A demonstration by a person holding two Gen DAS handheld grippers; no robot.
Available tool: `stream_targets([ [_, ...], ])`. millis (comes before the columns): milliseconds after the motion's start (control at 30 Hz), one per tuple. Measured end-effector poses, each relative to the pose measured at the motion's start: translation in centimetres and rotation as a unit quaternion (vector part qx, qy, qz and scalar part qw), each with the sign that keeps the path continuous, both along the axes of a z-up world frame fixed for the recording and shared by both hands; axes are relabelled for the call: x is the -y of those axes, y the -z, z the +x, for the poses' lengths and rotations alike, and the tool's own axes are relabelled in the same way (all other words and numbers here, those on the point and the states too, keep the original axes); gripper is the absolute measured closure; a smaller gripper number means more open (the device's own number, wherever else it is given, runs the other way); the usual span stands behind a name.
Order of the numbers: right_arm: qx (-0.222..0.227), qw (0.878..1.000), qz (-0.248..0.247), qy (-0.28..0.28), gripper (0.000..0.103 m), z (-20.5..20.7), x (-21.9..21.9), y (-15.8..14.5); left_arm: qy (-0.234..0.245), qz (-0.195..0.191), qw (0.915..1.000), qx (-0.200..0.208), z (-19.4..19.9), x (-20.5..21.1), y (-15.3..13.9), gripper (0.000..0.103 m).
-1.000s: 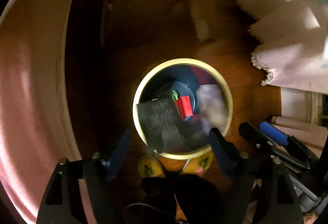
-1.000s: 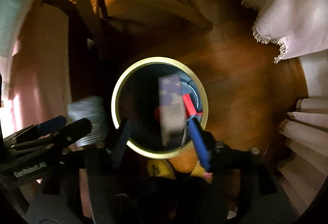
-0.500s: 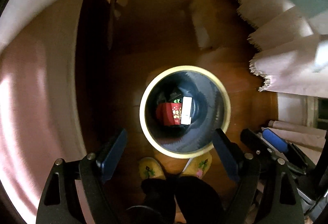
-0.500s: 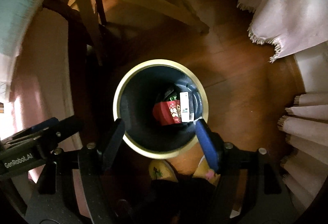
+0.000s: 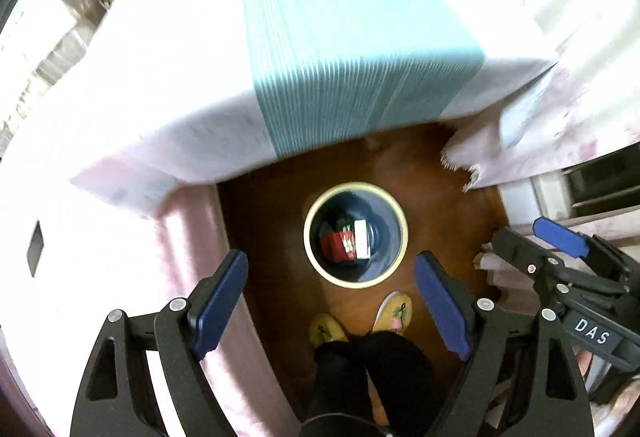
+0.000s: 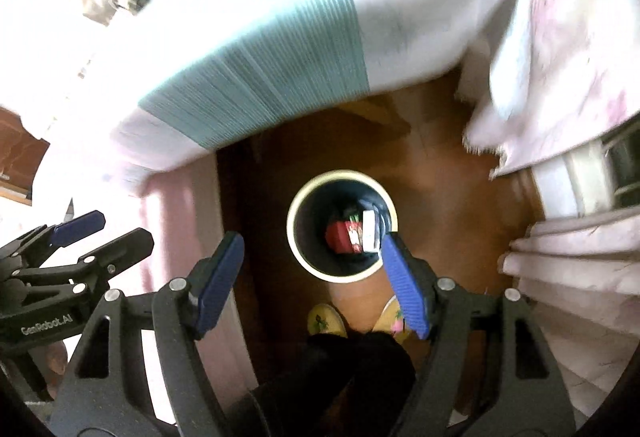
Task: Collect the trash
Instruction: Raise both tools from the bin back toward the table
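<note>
Dark wood floor (image 5: 440, 173) below, with a cloth-draped counter (image 5: 168, 85) filling the upper part of both views; a teal striped runner (image 5: 352, 49) lies down its middle and hangs over the near edge. Blurred small objects sit at the counter's far end, too smeared to identify.

Bin (image 5: 356, 235): round, cream rim, dark inside, standing on the floor just off the counter's edge. Trash at its bottom: a red packet (image 5: 338, 245) with a white box (image 5: 362, 243) touching its right side.

Left gripper (image 5: 334, 303): blue-padded fingers (image 5: 218, 303) spread wide, holding nothing, touching nothing. In its view the bin sits between and beyond the two fingertips, well below them, the trash clear of both pads.

Right gripper (image 6: 312, 275): fingers (image 6: 404, 287) likewise wide apart and empty. In its view the right fingertip overlaps the bin's (image 6: 342, 227) rim on the right side; it looks to be above the rim, but contact cannot be judged. The red packet (image 6: 340, 237) and white box (image 6: 370, 231) lie down inside, left of that fingertip.

Each gripper shows at the edge of the other's view, side by side over the bin. Person's yellow slippers (image 5: 394, 313) on the floor just beside the bin, dark trousers above them. Pale curtain (image 6: 580, 257) folds to the right.
</note>
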State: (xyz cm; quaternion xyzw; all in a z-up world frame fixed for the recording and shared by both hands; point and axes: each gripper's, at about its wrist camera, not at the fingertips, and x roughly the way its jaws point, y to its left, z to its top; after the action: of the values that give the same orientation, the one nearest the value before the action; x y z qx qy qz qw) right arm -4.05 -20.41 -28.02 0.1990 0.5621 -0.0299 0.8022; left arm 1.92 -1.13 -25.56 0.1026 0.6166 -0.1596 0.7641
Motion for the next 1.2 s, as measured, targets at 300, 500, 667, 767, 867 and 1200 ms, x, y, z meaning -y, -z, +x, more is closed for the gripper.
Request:
stream_targets([
  [300,0.111,0.991,-0.062,-0.03,0.034,-0.9,-2.7,-17.4,0.032,-0.043,0.9909,0.124,-0.7,-1.2,-15.7,0.017],
  [500,0.168,0.98,-0.097,-0.037,0.034,-0.7,-4.5,-23.7,0.043,-0.057,0.977,0.201,-0.6,-2.4,-22.8,0.017],
  [667,0.198,0.972,-0.119,-0.04,0.034,-0.3,-6.4,-26.3,0.044,-0.069,0.9671,0.241,-0.5,-3.2,-25.4,0.017],
  [767,0.197,0.973,-0.114,-0.038,0.034,0.1,-6.6,-26.6,0.038,-0.07,0.967,0.242,-0.1,-3.6,-25.7,0.017],
  [867,0.19,0.975,-0.111,-0.03,0.034,0.6,-5.9,-26.1,0.033,-0.063,0.9676,0.242,1.0,-3.5,-25.2,0.017],
  [1200,0.16,0.982,-0.082,-0.05,0.034,8.9,-1.6,-21.2,-0.012,-0.056,0.9739,0.219,8.9,-1.0,-21.2,0.018],
])
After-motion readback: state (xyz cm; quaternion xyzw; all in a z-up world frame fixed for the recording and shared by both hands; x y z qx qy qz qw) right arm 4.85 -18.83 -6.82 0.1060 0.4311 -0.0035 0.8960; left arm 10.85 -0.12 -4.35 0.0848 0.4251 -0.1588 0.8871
